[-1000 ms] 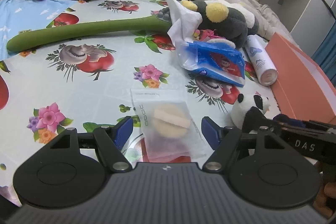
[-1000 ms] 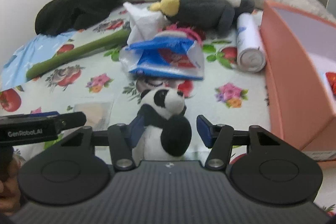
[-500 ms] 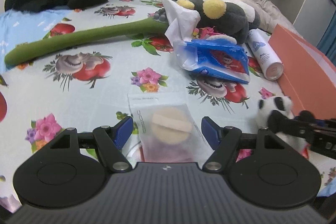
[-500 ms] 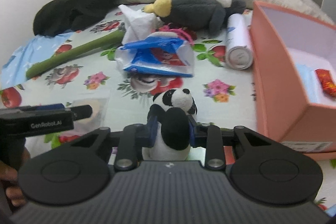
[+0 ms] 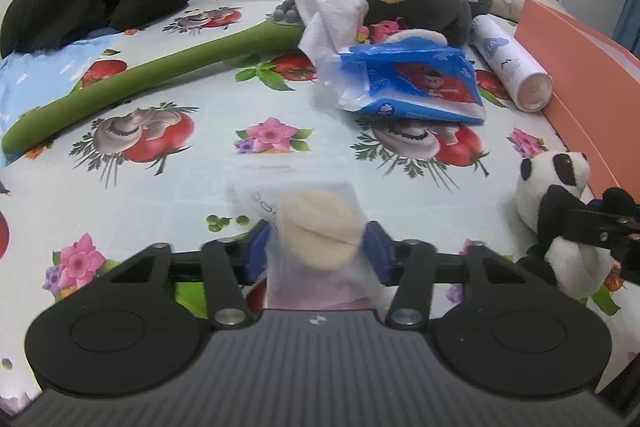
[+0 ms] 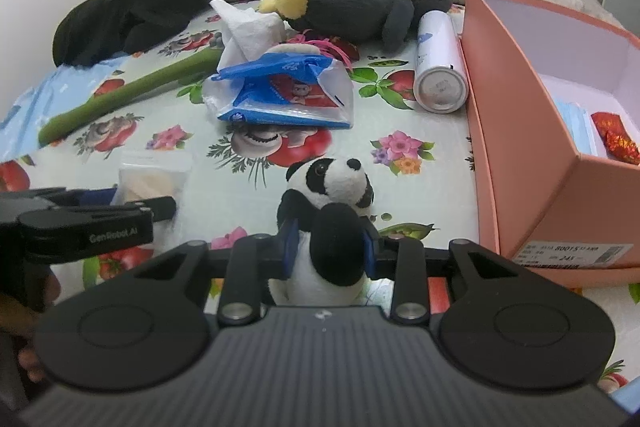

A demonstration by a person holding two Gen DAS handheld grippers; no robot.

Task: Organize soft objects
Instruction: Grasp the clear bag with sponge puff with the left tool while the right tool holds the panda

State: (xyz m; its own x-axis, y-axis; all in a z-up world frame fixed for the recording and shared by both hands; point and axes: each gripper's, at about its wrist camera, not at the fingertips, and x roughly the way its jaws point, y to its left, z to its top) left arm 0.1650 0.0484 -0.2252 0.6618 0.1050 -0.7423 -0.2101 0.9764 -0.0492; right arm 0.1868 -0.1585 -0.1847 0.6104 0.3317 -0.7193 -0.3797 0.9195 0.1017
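Jaws first: your left gripper [image 5: 316, 251] has its blue pads on either side of the clear pouch with the round puff [image 5: 318, 233], and they are closing on it now; the pads look to be at the plastic's edges, though blur hides how firmly. Let them finish pinching before you lift, and catch the puff itself, not just loose film, or the pouch will slide out

Your right gripper [image 6: 329, 247] is clenched on the panda plush [image 6: 329, 215] at its body, head free above the pads, though the jaws are easing slightly apart. Hold that squeeze low on the belly; the toy is soft and will pivot if you ease off further

Just right of the panda stands the open orange box [image 6: 532, 163], which I judge to be the drop spot. Carry the panda over its near wall, clearing the rim

Farther off on the flowered bed sheet [image 5: 200, 183] lie the blue tissue pack [image 6: 286, 93], the white spray can [image 6: 438, 67], the green plush stem [image 5: 152, 77] and, farthest, the penguin plush [image 6: 360, 3]
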